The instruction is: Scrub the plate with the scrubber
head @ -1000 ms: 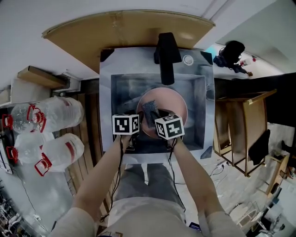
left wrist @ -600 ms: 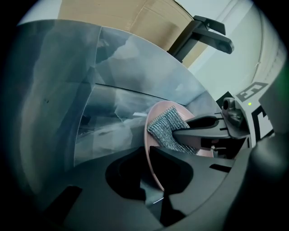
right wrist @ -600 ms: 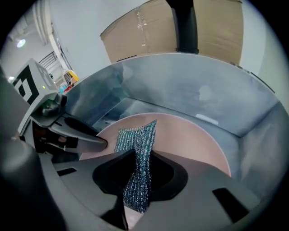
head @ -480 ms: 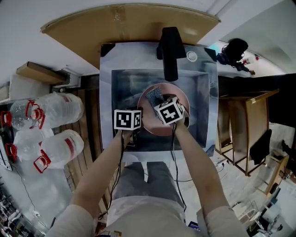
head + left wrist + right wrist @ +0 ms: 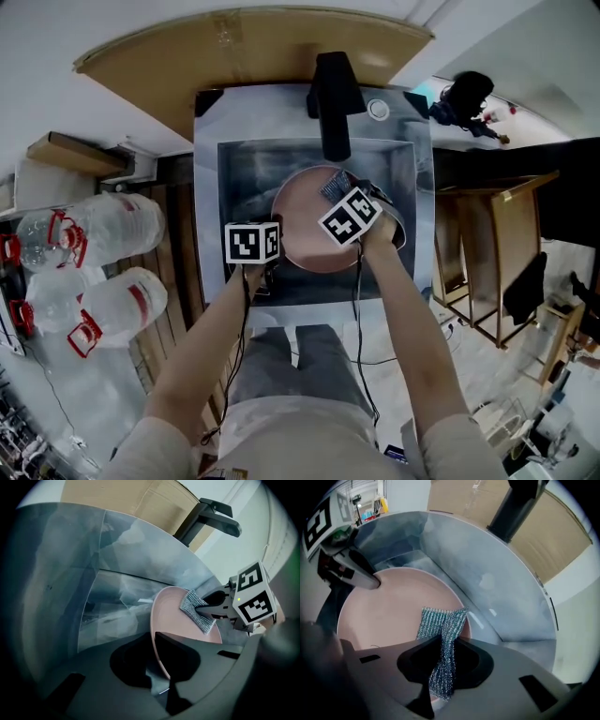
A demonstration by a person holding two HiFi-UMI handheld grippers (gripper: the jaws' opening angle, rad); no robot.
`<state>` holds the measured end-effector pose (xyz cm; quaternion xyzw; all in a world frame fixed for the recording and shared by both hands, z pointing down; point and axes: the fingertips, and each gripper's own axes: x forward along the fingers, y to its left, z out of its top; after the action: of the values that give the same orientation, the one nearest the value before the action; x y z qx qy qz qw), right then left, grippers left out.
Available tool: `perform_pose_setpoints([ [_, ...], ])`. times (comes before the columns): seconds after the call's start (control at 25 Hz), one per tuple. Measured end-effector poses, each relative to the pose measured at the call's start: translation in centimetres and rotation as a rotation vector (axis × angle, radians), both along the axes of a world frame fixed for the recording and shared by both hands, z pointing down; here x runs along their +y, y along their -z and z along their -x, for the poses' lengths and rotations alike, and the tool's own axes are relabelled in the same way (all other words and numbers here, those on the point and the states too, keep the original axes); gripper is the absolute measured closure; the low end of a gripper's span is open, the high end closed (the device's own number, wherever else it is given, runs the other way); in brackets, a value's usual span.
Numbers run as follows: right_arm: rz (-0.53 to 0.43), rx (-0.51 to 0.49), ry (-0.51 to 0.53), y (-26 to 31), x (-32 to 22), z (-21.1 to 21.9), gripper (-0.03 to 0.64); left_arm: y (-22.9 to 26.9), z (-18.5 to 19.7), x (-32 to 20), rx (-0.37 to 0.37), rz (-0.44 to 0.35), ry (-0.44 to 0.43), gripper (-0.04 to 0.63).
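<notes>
A pink plate [image 5: 309, 230] rests tilted in the steel sink [image 5: 242, 178]. My left gripper [image 5: 152, 637] is shut on the plate's near left rim; its jaws have just been closing with the rim between them. My right gripper [image 5: 443, 641] is shut on a silver mesh scrubber [image 5: 440, 625], which hangs folded from the jaws. The scrubber [image 5: 197, 610] lies against the plate's [image 5: 171, 616] face near its far right edge. In the head view the right gripper [image 5: 339, 195] is over that edge and the left gripper [image 5: 275, 246] sits at the plate's left side.
A black tap [image 5: 330, 103] reaches over the sink's back edge. A wooden board [image 5: 244, 56] lies behind the sink. Large water bottles [image 5: 103, 234] stand on the floor at the left, and wooden furniture [image 5: 497, 272] at the right. The sink walls close in around the plate.
My right gripper has carried the scrubber from the plate's near middle toward its far right edge and has rolled. The left gripper has stayed at the left rim.
</notes>
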<state>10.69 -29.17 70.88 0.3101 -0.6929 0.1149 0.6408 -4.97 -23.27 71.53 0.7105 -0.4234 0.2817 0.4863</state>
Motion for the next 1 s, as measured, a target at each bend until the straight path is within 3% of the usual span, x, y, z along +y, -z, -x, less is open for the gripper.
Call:
perform_pose_setpoints([
  [0.2,0.12,0.092,0.118,0.0,4.0,-1.7,0.52,0.0,0.2,0.0,-0.005,-0.002,0.018,0.551],
  [0.32,0.186,0.024,0.141,0.4,7.1,-1.1,0.52,0.0,0.2,0.0,-0.004,-0.002,0.035,0.552],
  [0.48,0.231,-0.14,0.202,0.7,10.9,3.0,0.518,0.0,-0.2,0.1,0.001,-0.001,0.053,0.555],
  [0.64,0.218,-0.217,0.339,0.3,13.3,8.1,0.515,0.0,-0.7,0.2,0.002,0.0,0.045,0.557],
  [0.76,0.223,-0.173,0.449,-0.2,13.1,10.1,0.516,0.1,-1.0,0.0,-0.004,-0.01,0.023,0.556],
  [1.0,0.15,-0.122,0.51,-0.7,8.0,10.3,0.514,0.1,-0.9,0.1,0.003,-0.015,0.02,0.557],
])
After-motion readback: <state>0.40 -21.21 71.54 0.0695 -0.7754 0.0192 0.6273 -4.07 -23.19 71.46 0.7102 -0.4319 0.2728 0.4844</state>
